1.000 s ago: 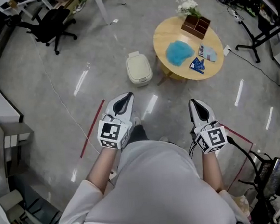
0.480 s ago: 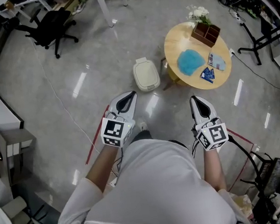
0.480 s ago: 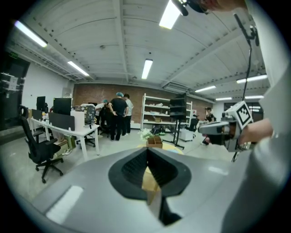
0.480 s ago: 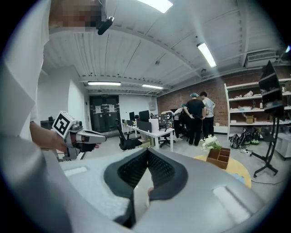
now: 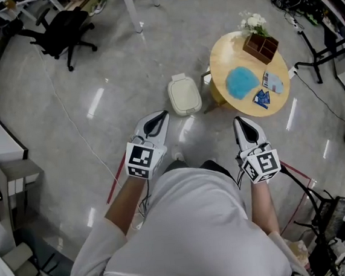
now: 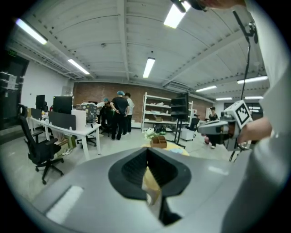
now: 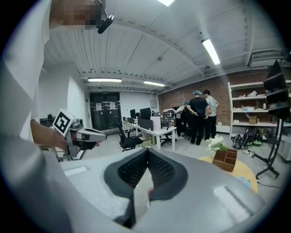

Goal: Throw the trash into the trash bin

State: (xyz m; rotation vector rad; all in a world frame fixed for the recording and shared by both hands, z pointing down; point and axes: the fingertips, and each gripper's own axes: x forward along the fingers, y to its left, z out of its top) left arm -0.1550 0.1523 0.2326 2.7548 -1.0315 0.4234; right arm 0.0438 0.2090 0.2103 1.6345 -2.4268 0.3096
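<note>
Round table, bin seemingly nearer

The person has stepped forward, so the white trash bin and the round table sit lower and further right in the head view. Both are now nearer the left gripper and right gripper.

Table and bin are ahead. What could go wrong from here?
The trash bin lid looks closed, so dropped trash may land on top. The blue packet lies near the edge of the round table and could slide off when gripped. The wooden box with flowers beside it may get knocked.
</note>
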